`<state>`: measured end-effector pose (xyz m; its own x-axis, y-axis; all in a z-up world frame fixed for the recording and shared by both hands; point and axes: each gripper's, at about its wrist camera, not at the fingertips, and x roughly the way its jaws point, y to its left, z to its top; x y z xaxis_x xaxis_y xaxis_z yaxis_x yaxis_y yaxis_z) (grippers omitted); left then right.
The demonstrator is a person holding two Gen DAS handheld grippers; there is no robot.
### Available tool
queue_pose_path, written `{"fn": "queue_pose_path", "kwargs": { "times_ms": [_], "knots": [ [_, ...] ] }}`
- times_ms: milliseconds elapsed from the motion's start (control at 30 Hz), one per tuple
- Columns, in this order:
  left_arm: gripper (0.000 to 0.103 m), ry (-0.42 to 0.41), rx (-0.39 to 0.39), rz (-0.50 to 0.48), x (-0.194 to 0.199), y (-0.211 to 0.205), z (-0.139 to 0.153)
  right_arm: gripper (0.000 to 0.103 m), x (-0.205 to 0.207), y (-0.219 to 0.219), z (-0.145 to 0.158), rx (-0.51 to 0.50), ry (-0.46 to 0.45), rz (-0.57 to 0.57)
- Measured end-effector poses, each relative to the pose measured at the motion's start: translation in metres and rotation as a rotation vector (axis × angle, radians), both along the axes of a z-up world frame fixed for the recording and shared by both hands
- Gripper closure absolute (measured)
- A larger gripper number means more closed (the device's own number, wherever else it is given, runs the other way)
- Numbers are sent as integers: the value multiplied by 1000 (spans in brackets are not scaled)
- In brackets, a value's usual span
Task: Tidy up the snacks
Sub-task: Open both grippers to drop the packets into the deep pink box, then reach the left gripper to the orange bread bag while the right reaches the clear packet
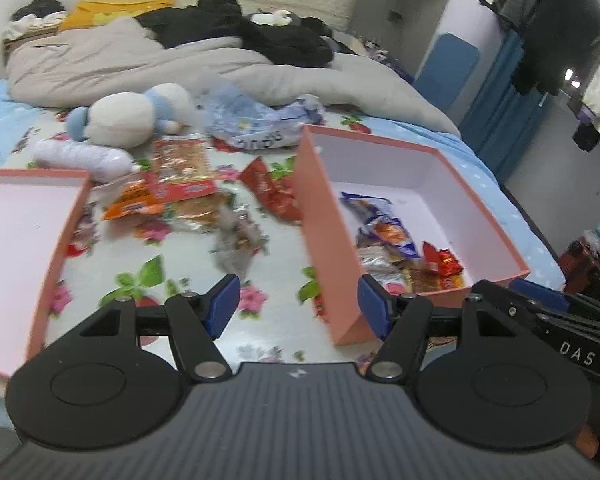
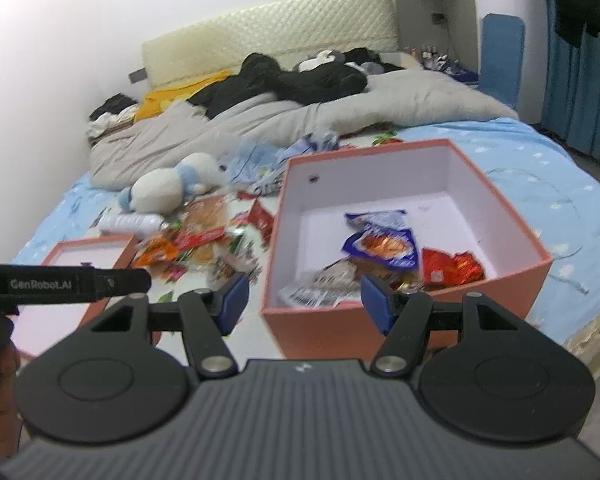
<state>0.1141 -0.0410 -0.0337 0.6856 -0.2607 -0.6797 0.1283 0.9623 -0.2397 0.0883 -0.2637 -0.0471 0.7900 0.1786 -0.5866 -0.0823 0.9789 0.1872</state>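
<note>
The left hand-held gripper [image 1: 296, 306] hangs above the bed [image 1: 268, 292] with its blue pads spread apart and nothing between them; under the gap lies only the flowered sheet. The right hand-held gripper [image 2: 302, 304] is likewise open and empty, its jaws standing over the near wall of the pink box [image 2: 500, 208].

That pink box sits on the bed to the right of the loose snacks, open at the top, white inside. Several packets already lie in its near part: a blue-edged packet [image 2: 384, 244] with an orange picture, a red foil wrapper [image 2: 452, 266] just beside it on the right, and a pale printed packet [image 2: 324, 286] against the near wall.

To the left, the box lid [image 1: 16, 248] lies upturned on the sheet, nothing in the part that shows. Between lid and box is the pile of loose snacks [image 1: 184, 188]: an orange packet, a larger red-and-clear bag, a red wrapper [image 1: 268, 194] close to the box's left wall, and a blurred greyish packet nearer the grippers.

Behind the pile rest a white-and-blue plush toy [image 1: 124, 116], a clear plastic bottle [image 1: 80, 158] on its side, and a crumpled blue plastic bag [image 1: 252, 120]. A grey quilt [image 1: 140, 64] with dark clothes on it covers the far end of the bed
</note>
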Motion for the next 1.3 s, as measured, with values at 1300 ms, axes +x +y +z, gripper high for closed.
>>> {"fn": "queue_pose_path", "kwargs": {
  "times_ms": [1300],
  "knots": [
    [32, 118, 20, 176, 18, 92, -66, 39, 33, 93, -49, -63, 106, 180]
  ]
}}
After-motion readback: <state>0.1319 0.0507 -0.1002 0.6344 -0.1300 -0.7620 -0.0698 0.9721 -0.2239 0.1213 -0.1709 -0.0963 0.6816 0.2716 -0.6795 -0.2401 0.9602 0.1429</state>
